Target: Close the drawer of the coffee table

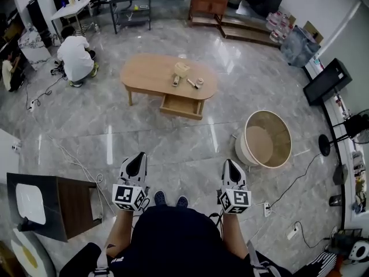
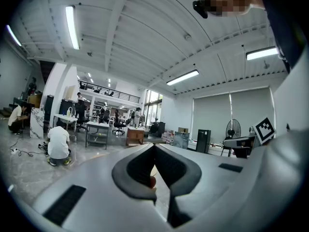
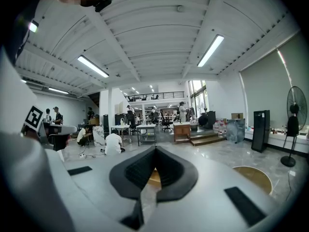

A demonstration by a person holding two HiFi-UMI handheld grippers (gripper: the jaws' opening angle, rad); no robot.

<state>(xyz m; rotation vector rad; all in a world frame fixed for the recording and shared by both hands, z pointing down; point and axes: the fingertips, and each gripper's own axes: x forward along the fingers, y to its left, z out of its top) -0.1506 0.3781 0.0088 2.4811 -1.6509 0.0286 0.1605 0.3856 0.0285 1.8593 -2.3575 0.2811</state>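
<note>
Drawer (image 1: 182, 105) — open at front of coffee table (image 1: 147, 74) — bare wood inside

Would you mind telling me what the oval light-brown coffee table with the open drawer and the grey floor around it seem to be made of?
The oval light-brown coffee table looks like wood or wood veneer with a matt finish: even warm tan, no glare. The open drawer matches it. The grey floor seems polished marble or marble-look tile, judging by its veining, seams and bright lamp reflections.
</note>
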